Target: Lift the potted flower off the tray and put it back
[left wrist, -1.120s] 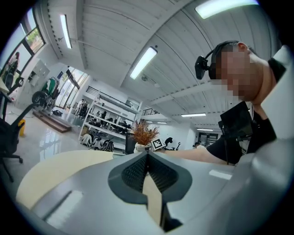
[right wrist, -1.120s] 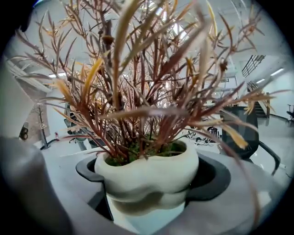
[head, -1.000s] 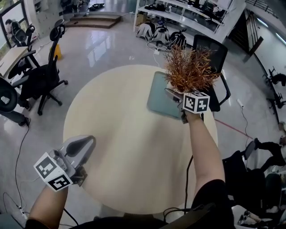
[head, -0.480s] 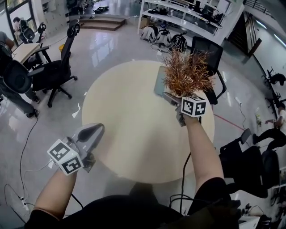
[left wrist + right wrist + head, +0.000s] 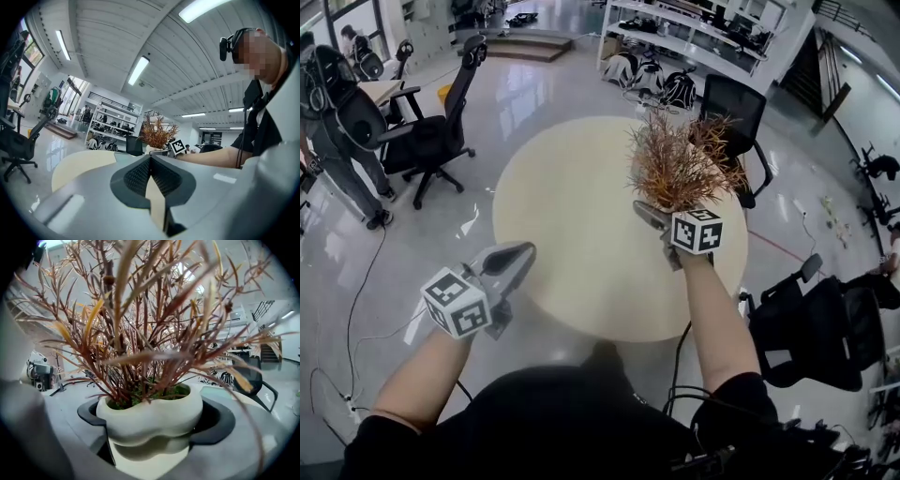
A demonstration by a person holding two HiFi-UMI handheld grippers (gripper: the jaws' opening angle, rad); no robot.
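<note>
Right gripper view: the potted flower (image 5: 150, 413) is gripped by its white pot between the jaws of the right tool (image 5: 659, 217). It is held upright, presumably so that soil and stems are not disturbed, above the round counter (image 5: 572, 216) and off the tray (image 5: 218, 391), which is glimpsed beyond the pot. The left tool (image 5: 508, 264) is held aside, jaws together on nothing. Black office chairs (image 5: 736, 108) are ranged round the counter; nothing is seen blocking the way back.

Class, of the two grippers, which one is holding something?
The right gripper: its claw is shut on the potted flower, around its white pot. The left gripper is shut on nothing.
</note>
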